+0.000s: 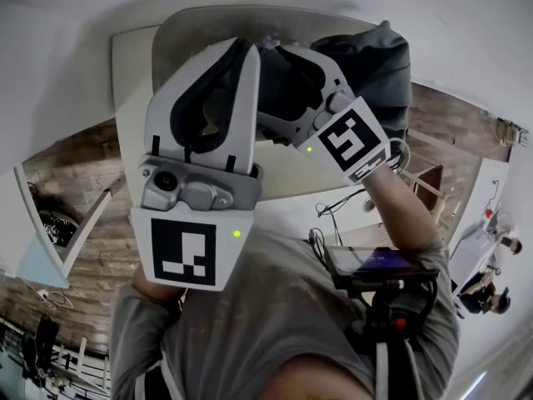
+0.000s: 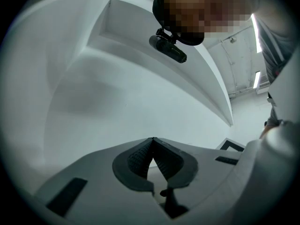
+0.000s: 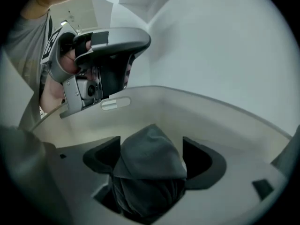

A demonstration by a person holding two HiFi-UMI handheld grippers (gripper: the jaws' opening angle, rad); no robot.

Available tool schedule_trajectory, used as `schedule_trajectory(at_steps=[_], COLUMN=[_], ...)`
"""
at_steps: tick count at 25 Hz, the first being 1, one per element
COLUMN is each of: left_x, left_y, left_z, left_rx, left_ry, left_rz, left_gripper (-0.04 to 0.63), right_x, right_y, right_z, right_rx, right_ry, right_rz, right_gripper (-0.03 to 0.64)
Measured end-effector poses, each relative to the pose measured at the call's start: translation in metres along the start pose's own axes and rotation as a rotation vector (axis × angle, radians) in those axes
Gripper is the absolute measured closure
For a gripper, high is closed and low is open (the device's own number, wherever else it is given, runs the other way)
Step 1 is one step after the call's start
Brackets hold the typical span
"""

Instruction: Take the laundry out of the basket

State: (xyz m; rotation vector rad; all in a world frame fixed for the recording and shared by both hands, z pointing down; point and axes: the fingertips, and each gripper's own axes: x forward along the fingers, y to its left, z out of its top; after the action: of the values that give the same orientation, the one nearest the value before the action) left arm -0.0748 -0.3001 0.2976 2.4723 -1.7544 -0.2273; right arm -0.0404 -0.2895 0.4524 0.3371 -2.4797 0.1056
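Observation:
A dark grey garment [image 3: 149, 146] sits bunched between the jaws of my right gripper [image 3: 152, 159]. The jaws stand wide apart and their black pads [image 3: 104, 156] do not press on it. In the head view the same garment [image 1: 379, 61] bulges up behind my right gripper [image 1: 287, 86]. The pale basket [image 3: 197, 111], with a handle slot in its wall, lies just beyond the jaws. My left gripper [image 2: 153, 142] is shut with nothing in it and faces bare white wall. It is raised beside the right one in the head view, left gripper [image 1: 241, 52].
The left gripper [image 3: 96, 62] and the hand holding it hang close above the basket rim. The person's grey-shirted torso carries a chest-mounted device [image 1: 376, 267]. Wood floor [image 1: 75, 182] and white walls surround. A small black camera [image 2: 168, 48] shows overhead.

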Motion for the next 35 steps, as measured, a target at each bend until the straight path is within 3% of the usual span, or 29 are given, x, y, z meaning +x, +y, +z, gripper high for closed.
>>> schedule_trajectory(at_steps=[4,11,13,15,17,20,26,35], left_x=[-0.003,-0.004,-0.005,-0.007,-0.010,-0.015,-0.019,-0.046], left_y=[0.001,-0.001,-0.002,-0.003,-0.002,-0.004,-0.023,-0.053], left_z=[-0.005,-0.001,0.003,0.006,0.011,0.019,0.031,0.056], left_rx=[-0.032,-0.048,-0.042,-0.029,-0.015,0.001,0.047,0.111], left_ry=[0.001,-0.010,-0.014,-0.019,-0.025,-0.032,-0.034,-0.054], left_rz=[-0.014,-0.024,-0.025,-0.022,-0.012,0.002,0.001,-0.004], left_gripper=[0.588,0.588,0.588,0.588,0.588,0.588,0.588,0.588], right_x=[0.017,0.024,0.022,0.020,0.017,0.009,-0.018,-0.076], right_y=[0.009,0.014,0.009,0.005,0.002,-0.001,-0.013,-0.018], right_z=[-0.022,-0.047,-0.049,-0.048,-0.045,-0.040,-0.019,0.053], right_rx=[-0.001,-0.060,-0.099,-0.110,-0.100,-0.075,-0.002,0.061], right_ry=[0.099,0.206,0.217,0.213,0.198,0.173,0.066,-0.205], right_rz=[0.055,0.066,0.037,0.020,0.011,-0.001,-0.055,-0.186], right_gripper=[0.158,0.160,0.313,0.392,0.466,0.506,0.517,0.518])
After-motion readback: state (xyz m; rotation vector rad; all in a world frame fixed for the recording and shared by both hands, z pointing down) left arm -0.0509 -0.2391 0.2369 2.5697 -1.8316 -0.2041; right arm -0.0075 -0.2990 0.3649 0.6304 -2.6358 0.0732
